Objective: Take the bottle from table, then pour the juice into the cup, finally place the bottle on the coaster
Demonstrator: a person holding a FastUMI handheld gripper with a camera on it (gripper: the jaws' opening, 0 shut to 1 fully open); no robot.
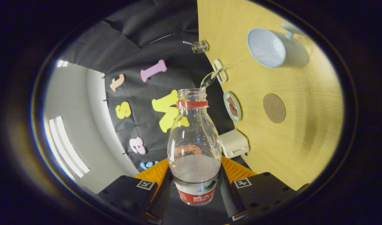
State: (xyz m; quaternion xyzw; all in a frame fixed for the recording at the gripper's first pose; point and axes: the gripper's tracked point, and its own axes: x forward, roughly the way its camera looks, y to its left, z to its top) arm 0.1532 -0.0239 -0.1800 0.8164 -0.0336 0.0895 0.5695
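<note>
Gripper (pixel 194 187) clamps the tilted bottle (pixel 194 150), stream arcing into the cup (pixel 266 47) near the tabletop corner; hold the tilt steady

Clear glossy plastic bottle (pixel 194 137), wood-grain table (pixel 303 140)

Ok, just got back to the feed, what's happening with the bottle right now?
The hand-held gripper is shut on the clear plastic bottle with the red neck ring, uncapped and tipped toward the wooden table. A thin clear stream runs from its mouth to the pale blue cup, so pouring is under way. Some liquid remains in the bottle. The round brown coaster lies bare on the table, nearer the bottle than the cup.
</note>
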